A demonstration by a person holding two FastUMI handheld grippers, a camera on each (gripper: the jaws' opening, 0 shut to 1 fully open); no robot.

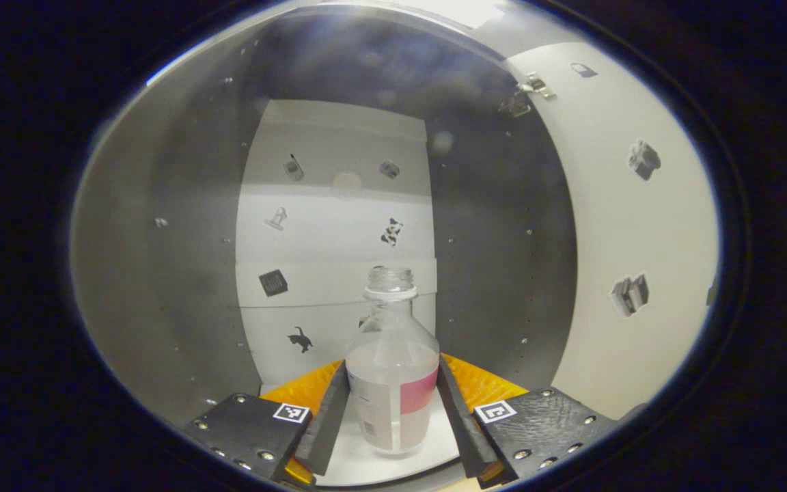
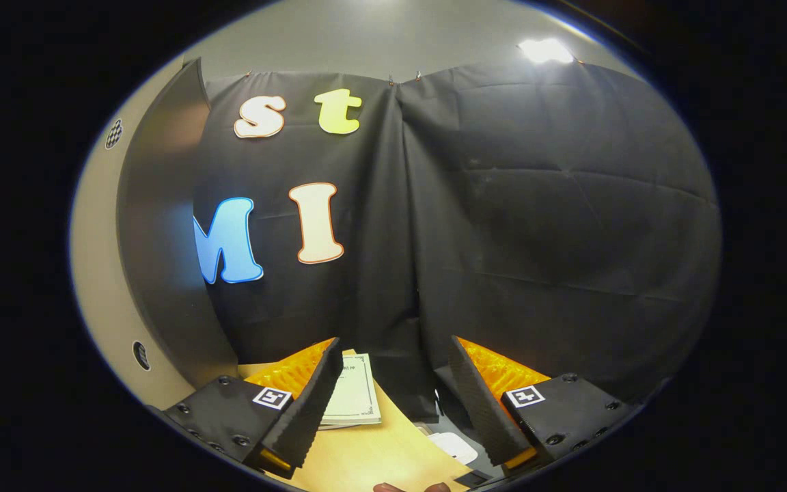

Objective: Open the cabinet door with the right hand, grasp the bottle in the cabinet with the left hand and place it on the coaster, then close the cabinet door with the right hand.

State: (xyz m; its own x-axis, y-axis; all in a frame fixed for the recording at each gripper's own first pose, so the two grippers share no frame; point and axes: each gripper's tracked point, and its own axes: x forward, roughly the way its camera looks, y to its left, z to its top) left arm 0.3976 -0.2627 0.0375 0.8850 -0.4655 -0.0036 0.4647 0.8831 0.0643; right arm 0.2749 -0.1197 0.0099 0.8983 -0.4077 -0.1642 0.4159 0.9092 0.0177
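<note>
In the left gripper view I look into the grey cabinet (image 1: 161, 273). A clear glass bottle (image 1: 393, 369) with no cap, a pink and white label and pale liquid stands upright on the white cabinet floor. My left gripper (image 1: 393, 362) has a fingertip touching each side of the bottle, shut on it. The cabinet door (image 1: 639, 225) stands open at the right, its hinge (image 1: 530, 85) at the top. In the right gripper view my right gripper (image 2: 393, 355) is open with nothing between its fingers, and the open door (image 2: 161, 239) rises at its left.
Small picture stickers dot the cabinet's white back panel (image 1: 339, 225) and the door. In the right gripper view a wooden table (image 2: 380, 451) lies below the fingers with a paper booklet (image 2: 356, 396) and a flat white rounded piece (image 2: 455, 447), perhaps the coaster.
</note>
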